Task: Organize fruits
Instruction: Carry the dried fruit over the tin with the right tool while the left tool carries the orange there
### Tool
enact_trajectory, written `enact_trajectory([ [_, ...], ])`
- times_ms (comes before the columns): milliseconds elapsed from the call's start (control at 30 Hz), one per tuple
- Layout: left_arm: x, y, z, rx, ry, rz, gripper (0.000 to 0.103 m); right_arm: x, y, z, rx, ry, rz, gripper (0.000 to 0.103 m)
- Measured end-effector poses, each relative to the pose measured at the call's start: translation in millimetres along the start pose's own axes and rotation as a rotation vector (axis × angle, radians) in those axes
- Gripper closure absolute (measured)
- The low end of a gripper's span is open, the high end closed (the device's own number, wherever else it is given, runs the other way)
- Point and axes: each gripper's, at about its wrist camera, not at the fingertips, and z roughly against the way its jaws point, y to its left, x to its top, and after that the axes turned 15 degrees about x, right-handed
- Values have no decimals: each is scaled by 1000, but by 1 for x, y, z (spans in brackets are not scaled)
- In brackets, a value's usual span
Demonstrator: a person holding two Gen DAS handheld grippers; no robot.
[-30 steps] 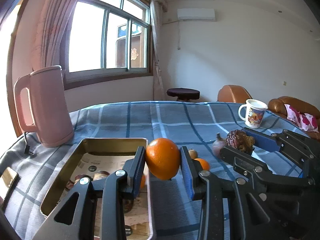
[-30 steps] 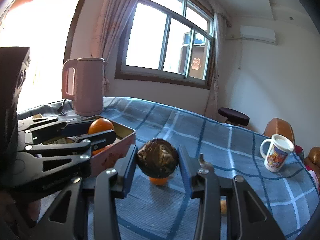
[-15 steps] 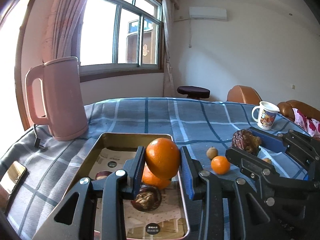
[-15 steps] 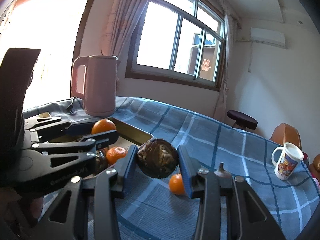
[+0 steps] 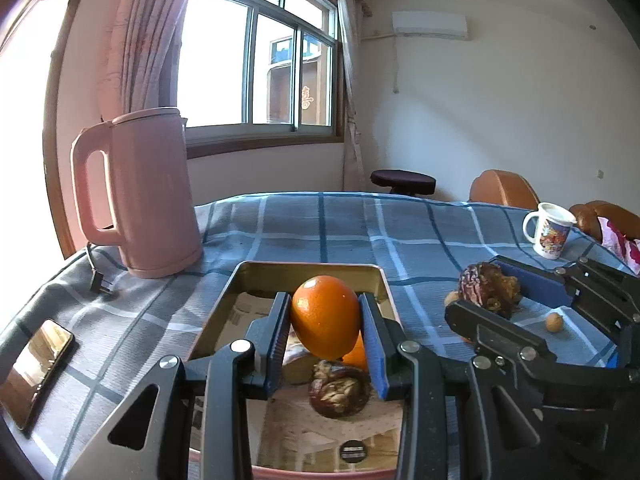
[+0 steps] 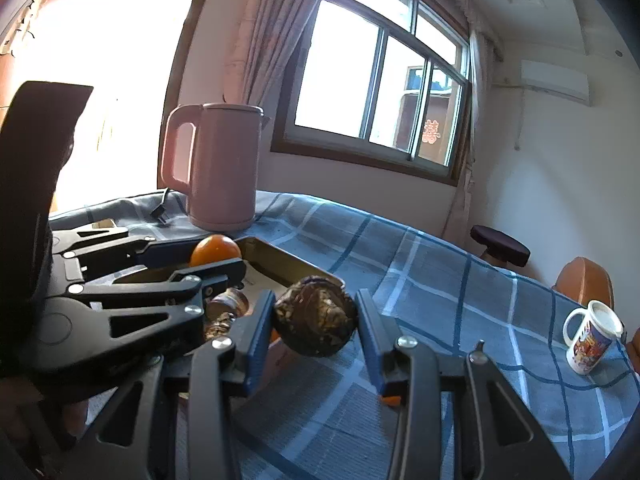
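Observation:
My left gripper [image 5: 325, 318] is shut on an orange [image 5: 325, 316] and holds it above the gold metal tray [image 5: 308, 269]. In the tray lie a second orange [image 5: 357, 354] and a wrinkled brown fruit [image 5: 339, 390]. My right gripper [image 6: 315, 322] is shut on a dark wrinkled fruit [image 6: 315, 322] just right of the tray's near corner; it also shows in the left wrist view [image 5: 486, 288]. The left gripper with its orange [image 6: 215, 250] shows in the right wrist view. A small round brown fruit [image 5: 554, 322] lies on the cloth at the right.
A pink kettle [image 5: 140, 196] stands at the back left, its plug [image 5: 97, 282] on the blue checked tablecloth [image 5: 340, 224]. A phone [image 5: 36, 364] lies at the left edge. A printed mug [image 5: 549, 230] stands far right. An orange bit [image 6: 390, 400] shows behind my right finger.
Both grippers have moved left with their fruit. The left one now holds the orange over the tray's middle; the right one has come up to the tray's corner.

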Motion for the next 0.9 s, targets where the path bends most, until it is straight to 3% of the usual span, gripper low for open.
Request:
enact_trajectory([
  [533,-1,26,-9,44,39,1,66,3,16,-21,57,26,13,59],
  [900,-4,46,-33,50,156,-21,66,5,17,-53,153,107,-32,59],
])
